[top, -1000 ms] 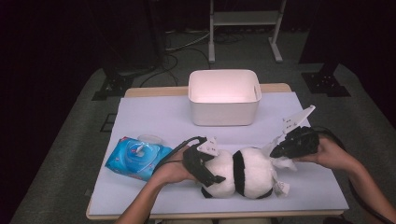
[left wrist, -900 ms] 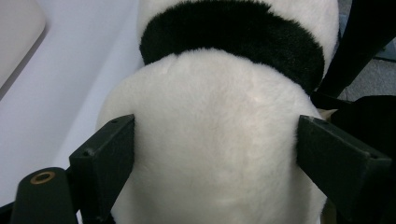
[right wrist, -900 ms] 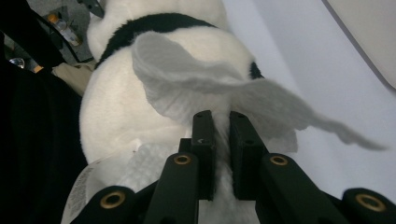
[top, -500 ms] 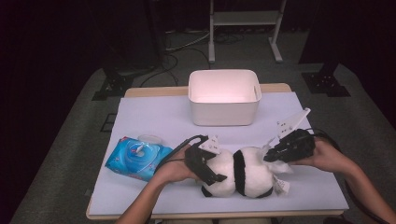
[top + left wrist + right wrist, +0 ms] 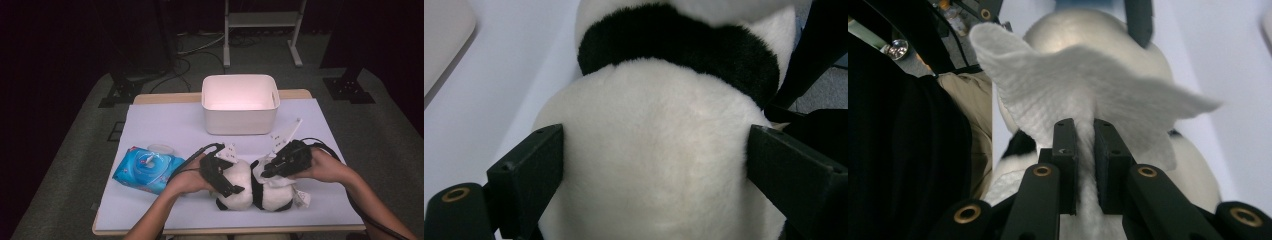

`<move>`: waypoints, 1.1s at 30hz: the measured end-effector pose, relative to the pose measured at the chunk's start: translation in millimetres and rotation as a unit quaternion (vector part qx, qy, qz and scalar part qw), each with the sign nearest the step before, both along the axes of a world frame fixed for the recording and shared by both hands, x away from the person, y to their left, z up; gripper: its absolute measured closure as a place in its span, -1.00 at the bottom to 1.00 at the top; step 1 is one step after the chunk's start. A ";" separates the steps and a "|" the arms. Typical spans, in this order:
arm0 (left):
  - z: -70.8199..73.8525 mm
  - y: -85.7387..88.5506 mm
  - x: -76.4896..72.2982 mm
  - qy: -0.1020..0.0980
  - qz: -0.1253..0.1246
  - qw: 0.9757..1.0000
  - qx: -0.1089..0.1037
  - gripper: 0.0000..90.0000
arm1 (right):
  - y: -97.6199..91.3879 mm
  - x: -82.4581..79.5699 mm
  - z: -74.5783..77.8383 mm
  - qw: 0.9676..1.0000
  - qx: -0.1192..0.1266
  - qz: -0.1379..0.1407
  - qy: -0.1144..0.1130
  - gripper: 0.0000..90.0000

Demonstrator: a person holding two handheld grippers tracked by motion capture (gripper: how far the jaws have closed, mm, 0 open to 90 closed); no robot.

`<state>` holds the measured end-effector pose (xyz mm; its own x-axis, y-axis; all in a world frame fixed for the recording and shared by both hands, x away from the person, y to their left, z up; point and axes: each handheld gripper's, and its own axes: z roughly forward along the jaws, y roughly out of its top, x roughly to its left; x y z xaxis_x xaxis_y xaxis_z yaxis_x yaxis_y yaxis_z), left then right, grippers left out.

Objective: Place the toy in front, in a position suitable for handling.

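A black-and-white panda plush (image 5: 255,195) lies on its side near the table's front edge. My left gripper (image 5: 226,179) is shut on its white end, and its jaws press into the fur on both sides of the plush (image 5: 654,150). My right gripper (image 5: 267,171) hovers over the plush's middle, shut on a white wipe (image 5: 1073,85) that fans out past its fingertips (image 5: 1065,135). The wipe hangs just above the plush's white fur (image 5: 1088,25); I cannot tell whether it touches.
A blue wet-wipe pack (image 5: 147,170) with a round lid lies at the left of the pale mat (image 5: 165,125). A white bin (image 5: 240,102) stands at the back centre. Dark floor, cables and stand legs surround the table.
My right gripper has slid left with the wipe, from beside the plush's right end to over its middle. The left gripper and the plush have stayed put.
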<state>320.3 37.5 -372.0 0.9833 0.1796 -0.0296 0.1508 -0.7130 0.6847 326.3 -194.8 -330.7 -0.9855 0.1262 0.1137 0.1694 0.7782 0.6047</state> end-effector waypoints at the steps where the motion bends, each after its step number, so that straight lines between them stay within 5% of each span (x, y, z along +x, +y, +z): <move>1: 0.0 0.3 0.1 0.000 -0.001 1.000 0.000 -0.79 | 4.0 -0.5 -0.8 1.000 -0.001 0.004 0.000 0.79; 7: 3.6 3.6 -1.2 -0.005 -0.002 1.000 -0.007 -0.81 | 10.5 -3.2 -1.5 1.000 -0.014 0.011 -0.008 0.79; 33: 1.0 24.5 -8.6 0.002 -0.013 1.000 0.002 -0.81 | -54.3 -10.4 -3.2 0.998 -0.009 -0.058 0.002 0.80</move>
<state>311.8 62.0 -370.9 0.9874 0.1550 -0.0330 0.1358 -0.7197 0.6809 315.9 -249.2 -333.9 -0.9634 0.2424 0.1147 0.2625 0.7642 0.5891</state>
